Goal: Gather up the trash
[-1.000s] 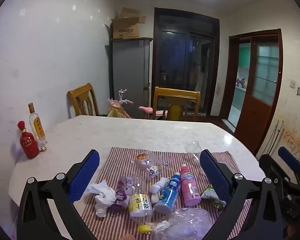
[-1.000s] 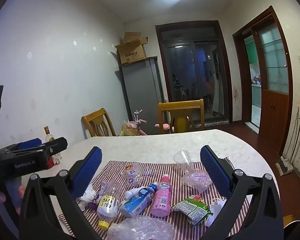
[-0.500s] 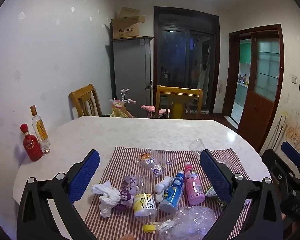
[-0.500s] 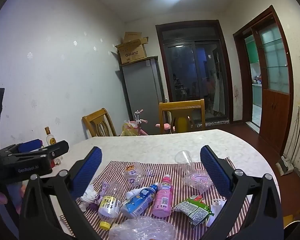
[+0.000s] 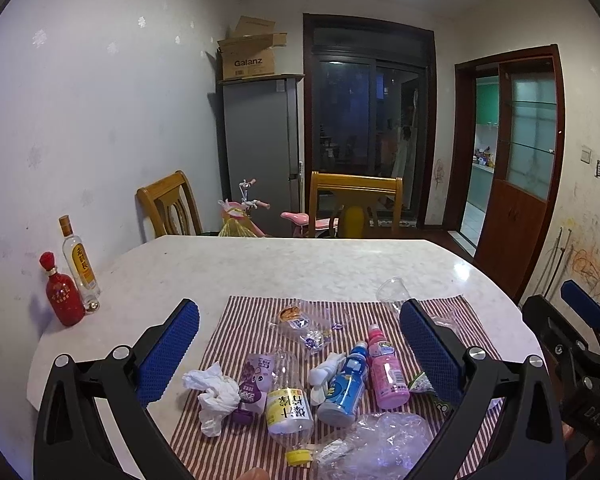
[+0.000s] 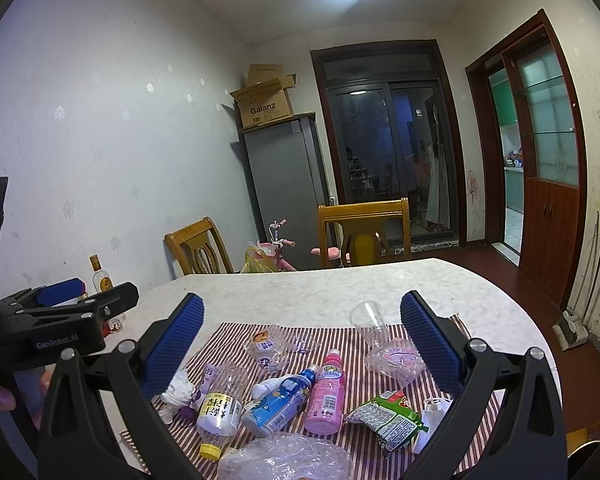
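Trash lies on a striped placemat (image 5: 260,308) (image 6: 340,336) on a marble table. There is a pink bottle (image 5: 386,374) (image 6: 326,394), a blue bottle (image 5: 344,386) (image 6: 280,402), a clear bottle with a yellow label (image 5: 288,398) (image 6: 218,410), crumpled tissue (image 5: 216,394), a green snack bag (image 6: 386,420), a clear cup (image 5: 392,292) (image 6: 366,320) and crumpled clear plastic (image 5: 376,444) (image 6: 286,458). My left gripper (image 5: 300,344) is open and empty above the near trash. My right gripper (image 6: 302,340) is open and empty over the mat.
A red bottle (image 5: 60,292) and a clear liquor bottle (image 5: 80,262) stand at the table's left edge by the wall. Two wooden chairs (image 5: 356,206) stand behind the table. A grey fridge (image 5: 260,152) with a cardboard box stands at the back.
Both grippers have risen and tilted slightly, so the trash sits a little lower and farther in view. Nothing was picked up; both stay open.
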`<state>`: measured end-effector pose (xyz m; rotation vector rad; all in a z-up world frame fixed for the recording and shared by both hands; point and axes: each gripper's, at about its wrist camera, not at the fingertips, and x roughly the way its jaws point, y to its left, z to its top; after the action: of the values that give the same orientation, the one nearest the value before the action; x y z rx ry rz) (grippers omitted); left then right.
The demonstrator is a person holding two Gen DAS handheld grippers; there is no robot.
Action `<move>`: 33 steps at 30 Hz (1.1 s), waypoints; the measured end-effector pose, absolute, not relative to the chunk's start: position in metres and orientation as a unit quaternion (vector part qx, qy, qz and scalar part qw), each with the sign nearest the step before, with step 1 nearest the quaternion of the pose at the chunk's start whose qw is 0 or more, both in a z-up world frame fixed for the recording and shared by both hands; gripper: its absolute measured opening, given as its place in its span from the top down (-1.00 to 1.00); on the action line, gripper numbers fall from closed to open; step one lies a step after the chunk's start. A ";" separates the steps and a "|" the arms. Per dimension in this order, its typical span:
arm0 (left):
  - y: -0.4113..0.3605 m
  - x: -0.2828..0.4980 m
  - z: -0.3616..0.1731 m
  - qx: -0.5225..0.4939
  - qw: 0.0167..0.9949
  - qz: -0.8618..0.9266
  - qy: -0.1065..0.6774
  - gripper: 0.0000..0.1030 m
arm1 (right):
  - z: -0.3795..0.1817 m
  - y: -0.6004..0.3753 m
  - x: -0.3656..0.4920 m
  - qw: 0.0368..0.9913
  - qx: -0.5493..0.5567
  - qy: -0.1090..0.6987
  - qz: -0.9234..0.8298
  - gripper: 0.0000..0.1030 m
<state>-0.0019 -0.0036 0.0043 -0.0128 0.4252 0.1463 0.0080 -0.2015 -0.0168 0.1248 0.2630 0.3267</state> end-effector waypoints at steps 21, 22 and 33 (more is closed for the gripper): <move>-0.004 -0.002 0.006 -0.002 0.976 0.073 0.207 -0.89 | -0.017 -0.201 0.008 0.976 0.063 0.130 0.163 -0.92; -0.004 -0.002 0.006 -0.003 0.976 0.073 0.207 -0.89 | -0.017 -0.201 0.008 0.976 0.063 0.131 0.163 -0.92; -0.004 -0.002 0.005 -0.002 0.976 0.073 0.207 -0.89 | -0.014 -0.197 0.007 0.976 0.063 0.131 0.165 -0.92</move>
<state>-0.0020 -0.0042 0.0051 -0.0048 0.4176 0.1468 0.0074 -0.1972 -0.0137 0.1262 0.2651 0.3324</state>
